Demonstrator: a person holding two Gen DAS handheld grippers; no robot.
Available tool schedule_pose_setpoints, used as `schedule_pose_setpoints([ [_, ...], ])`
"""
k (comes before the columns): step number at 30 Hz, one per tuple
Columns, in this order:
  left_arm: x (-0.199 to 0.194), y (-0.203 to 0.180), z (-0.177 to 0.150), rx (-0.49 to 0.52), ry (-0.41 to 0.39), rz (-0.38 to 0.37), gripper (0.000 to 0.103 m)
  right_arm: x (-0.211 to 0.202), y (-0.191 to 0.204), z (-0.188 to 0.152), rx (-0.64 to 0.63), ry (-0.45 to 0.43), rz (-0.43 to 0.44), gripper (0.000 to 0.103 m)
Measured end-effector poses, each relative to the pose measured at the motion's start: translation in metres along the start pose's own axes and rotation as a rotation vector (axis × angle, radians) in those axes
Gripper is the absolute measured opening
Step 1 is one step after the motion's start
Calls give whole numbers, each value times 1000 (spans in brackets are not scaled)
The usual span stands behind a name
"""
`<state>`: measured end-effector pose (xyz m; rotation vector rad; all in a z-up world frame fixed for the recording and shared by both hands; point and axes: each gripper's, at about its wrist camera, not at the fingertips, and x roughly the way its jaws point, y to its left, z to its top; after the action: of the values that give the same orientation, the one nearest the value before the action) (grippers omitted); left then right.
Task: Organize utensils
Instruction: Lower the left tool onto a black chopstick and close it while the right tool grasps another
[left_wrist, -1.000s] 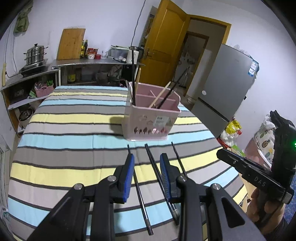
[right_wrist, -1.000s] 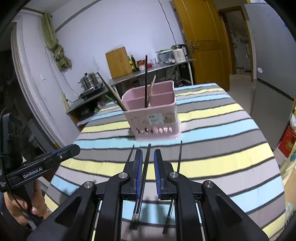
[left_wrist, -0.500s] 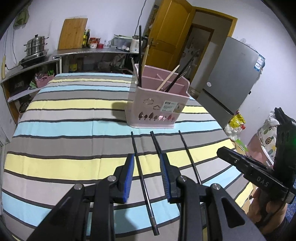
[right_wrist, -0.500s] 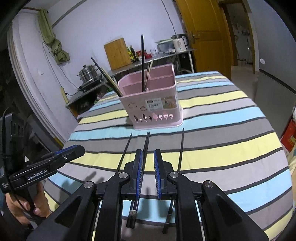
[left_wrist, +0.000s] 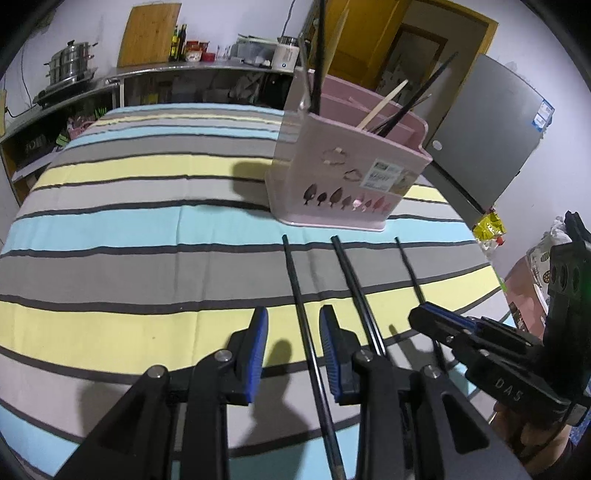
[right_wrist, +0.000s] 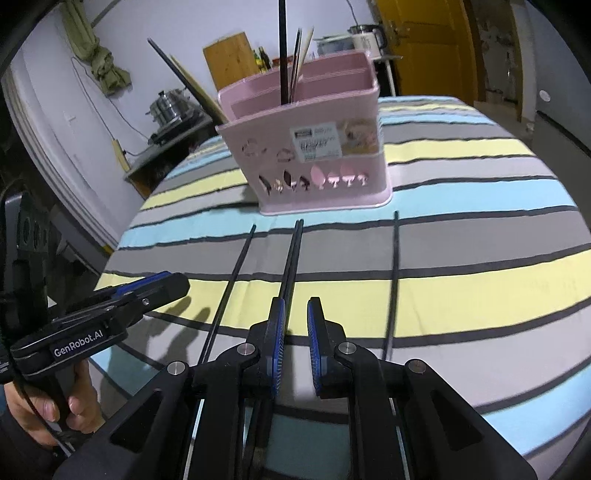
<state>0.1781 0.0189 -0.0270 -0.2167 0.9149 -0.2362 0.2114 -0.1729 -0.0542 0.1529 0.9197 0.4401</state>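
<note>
Slim black chopsticks (right_wrist: 288, 266) on striped cloth (right_wrist: 480, 284); both ribbed blue claws (left_wrist: 293, 347) (right_wrist: 295, 332) narrowly parted, empty.

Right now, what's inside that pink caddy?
The pink caddy holds black chopsticks and pale wooden chopsticks leaning out of its compartments. Its walls hide their lower ends and anything at the bottom.

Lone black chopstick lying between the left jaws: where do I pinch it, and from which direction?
Pinch the chopstick at its near half, coming straight down from above. It lies flat on the tablecloth, lengthwise toward the pink holder, so the left gripper already straddles it crosswise. It is thin and low, so the pads probably must nearly touch the cloth.
</note>
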Motion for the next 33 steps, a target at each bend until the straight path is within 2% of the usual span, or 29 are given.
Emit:
schedule_pose_setpoints([
  [9,15,6,5,-2,24,-8,30,32,2,7,-8,53,-23,12],
  [13,18,10,6,-9,31,-10,30,34,3,9,-8,52,-19,12],
  [20,29,8,10,-6,51,-13,30,35,9,10,-40,63,-62,12],
  [26,44,0,16,14,75,9,30,33,0,14,-15,63,-81,12],
  [33,54,-8,19,54,65,46,30,37,-1,17,-12,82,-86,12],
])
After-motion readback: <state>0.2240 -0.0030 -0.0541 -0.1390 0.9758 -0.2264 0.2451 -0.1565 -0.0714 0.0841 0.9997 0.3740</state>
